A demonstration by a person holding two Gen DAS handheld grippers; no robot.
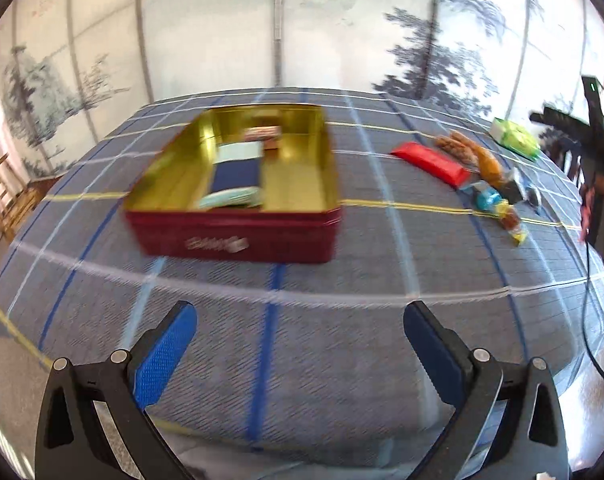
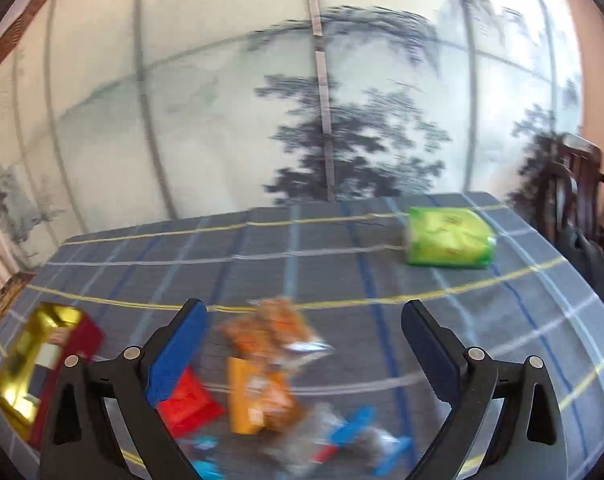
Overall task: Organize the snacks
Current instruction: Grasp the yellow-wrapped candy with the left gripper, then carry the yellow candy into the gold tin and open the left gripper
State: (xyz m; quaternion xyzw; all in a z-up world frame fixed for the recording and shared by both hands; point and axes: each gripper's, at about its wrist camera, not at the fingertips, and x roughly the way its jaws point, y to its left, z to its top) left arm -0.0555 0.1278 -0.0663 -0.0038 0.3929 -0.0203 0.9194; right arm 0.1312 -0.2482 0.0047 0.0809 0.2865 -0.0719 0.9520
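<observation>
A red tin [image 1: 238, 236] with a gold inside stands open on the plaid tablecloth; a few packets [image 1: 238, 176] lie in it. It also shows in the right wrist view [image 2: 74, 344] at far left. Loose snacks lie to its right: a red packet [image 1: 430, 162], orange-brown packets [image 1: 472, 152], small blue and yellow sweets [image 1: 498, 204]. My left gripper [image 1: 300, 348] is open and empty, short of the tin. My right gripper [image 2: 302, 344] is open and empty above the snack pile: orange packets [image 2: 262, 388], a red packet [image 2: 190, 404], blue-wrapped ones [image 2: 354, 436].
A green pack [image 2: 448, 238] lies at the far right of the table; it also shows in the left wrist view [image 1: 514, 138]. Dark wooden chairs [image 2: 578, 196] stand by the table's right edge. A wooden chair [image 1: 6, 196] stands at left. A painted screen wall is behind.
</observation>
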